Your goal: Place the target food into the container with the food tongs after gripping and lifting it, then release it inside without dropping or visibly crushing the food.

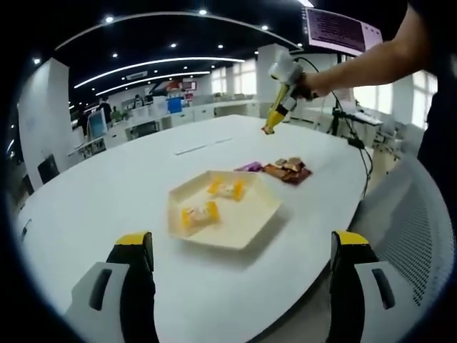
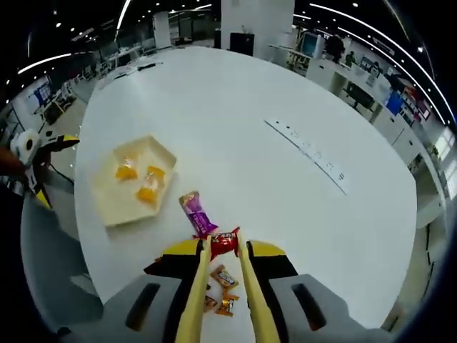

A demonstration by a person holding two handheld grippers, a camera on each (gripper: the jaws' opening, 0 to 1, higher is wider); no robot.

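In the left gripper view, the left gripper [image 1: 241, 268] stands with its black, yellow-tipped jaws wide apart and nothing between them, hovering over the near edge of the large white oval table [image 1: 107, 186]. Just beyond the jaws sits the cream, angular shallow tray [image 1: 246, 221], holding two yellow-wrapped snacks [image 1: 227, 188]. Beyond the tray, near it, lies a small heap of wrapped snacks [image 1: 288, 170], with a purple wrapped bar [image 1: 249, 166] at its tray side. Above the heap, the right gripper [image 1: 273, 123] hangs in the air in a person's hand [image 1: 305, 86]. In the right gripper view, yellow food tongs [image 2: 226, 251] run up between the jaws, their tips pinched together on a red wrapped snack [image 2: 224, 242], raised over the heap and well apart from the tray.
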